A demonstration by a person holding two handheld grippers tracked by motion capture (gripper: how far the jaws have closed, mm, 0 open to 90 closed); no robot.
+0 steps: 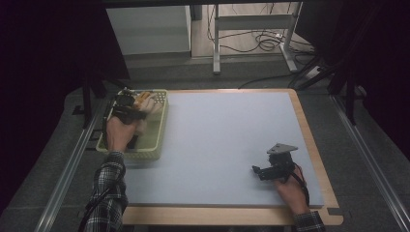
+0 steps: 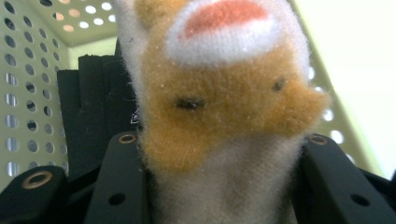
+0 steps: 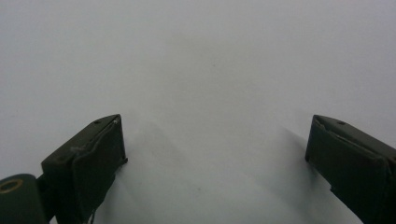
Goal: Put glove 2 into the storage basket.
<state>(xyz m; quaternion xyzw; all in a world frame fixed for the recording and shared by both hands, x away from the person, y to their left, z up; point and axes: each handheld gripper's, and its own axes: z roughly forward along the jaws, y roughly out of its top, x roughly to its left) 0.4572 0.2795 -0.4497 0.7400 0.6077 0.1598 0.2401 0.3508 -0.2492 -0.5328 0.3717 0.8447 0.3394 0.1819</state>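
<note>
A: What is the left hand-held gripper point(image 1: 126, 104) doing?
B: Its jaws are pressing on both sides of an orange-and-white plush toy point(image 2: 219, 107), holding it inside the pale green perforated basket point(image 1: 155, 145) at the counter's point(image 1: 222, 145) left edge, beside something black point(image 2: 95, 112)

A: And the right hand-held gripper point(image 3: 215, 154)?
B: It is resting near the counter's right side with its jaws standing wide apart, gripping nothing

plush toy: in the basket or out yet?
In: the plush toy, clamped by the left gripper, sits between the basket walls.
</note>
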